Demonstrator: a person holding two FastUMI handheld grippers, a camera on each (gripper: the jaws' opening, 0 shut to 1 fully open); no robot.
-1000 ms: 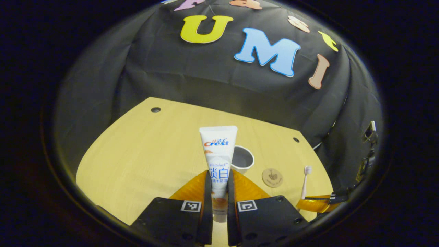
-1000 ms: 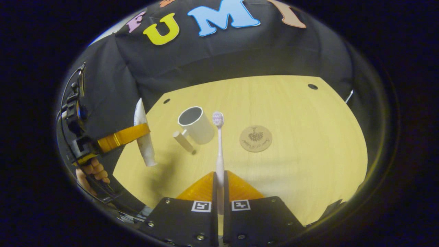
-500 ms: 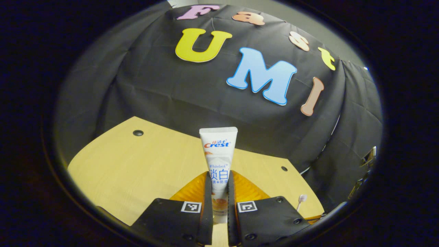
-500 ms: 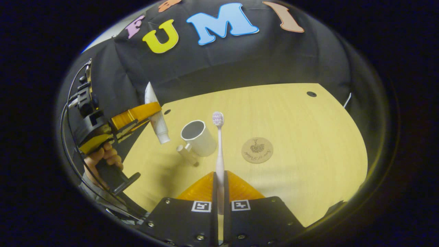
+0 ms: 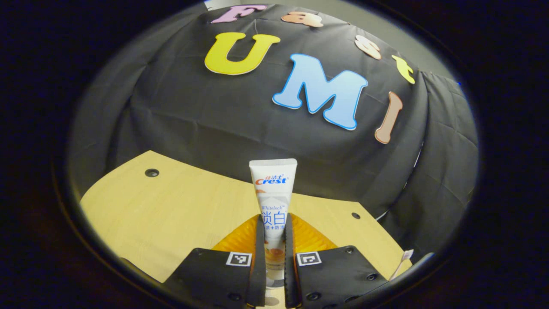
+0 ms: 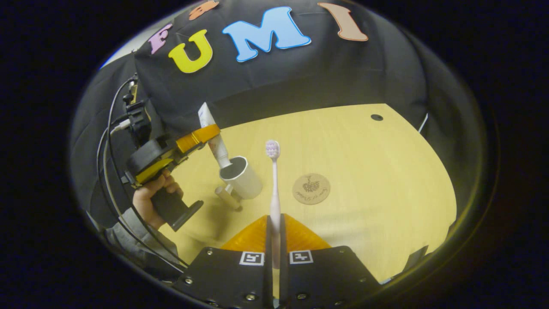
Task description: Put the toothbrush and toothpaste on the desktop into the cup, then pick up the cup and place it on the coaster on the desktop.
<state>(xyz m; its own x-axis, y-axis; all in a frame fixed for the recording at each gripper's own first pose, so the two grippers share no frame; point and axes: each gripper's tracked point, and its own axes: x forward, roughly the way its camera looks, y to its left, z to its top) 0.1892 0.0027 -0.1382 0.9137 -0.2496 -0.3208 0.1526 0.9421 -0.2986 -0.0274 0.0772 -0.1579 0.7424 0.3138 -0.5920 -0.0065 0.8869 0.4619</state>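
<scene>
While the tube (image 5: 273, 201) hangs cap-down over the cup (image 6: 241, 177), its cap at or just inside the rim in the right gripper view, the left tool (image 5: 271, 257) is clenched on its lower body. It looks soft and light: a hard squeeze would dent it, so the hold near the stiffer shoulder seems sound, and it should drop straight once released. The brush (image 6: 274, 189) stands upright in the right tool (image 6: 274, 253), clamped low on its thin handle, head up; it is light, stiff and smooth, likely to pivot if the grip loosens. The cup, rigid with a side handle, probably tips easily, so I judge its wall the best hold. The coaster (image 6: 311, 188) lies on the surface (image 6: 386, 180) just beside the cup.
</scene>
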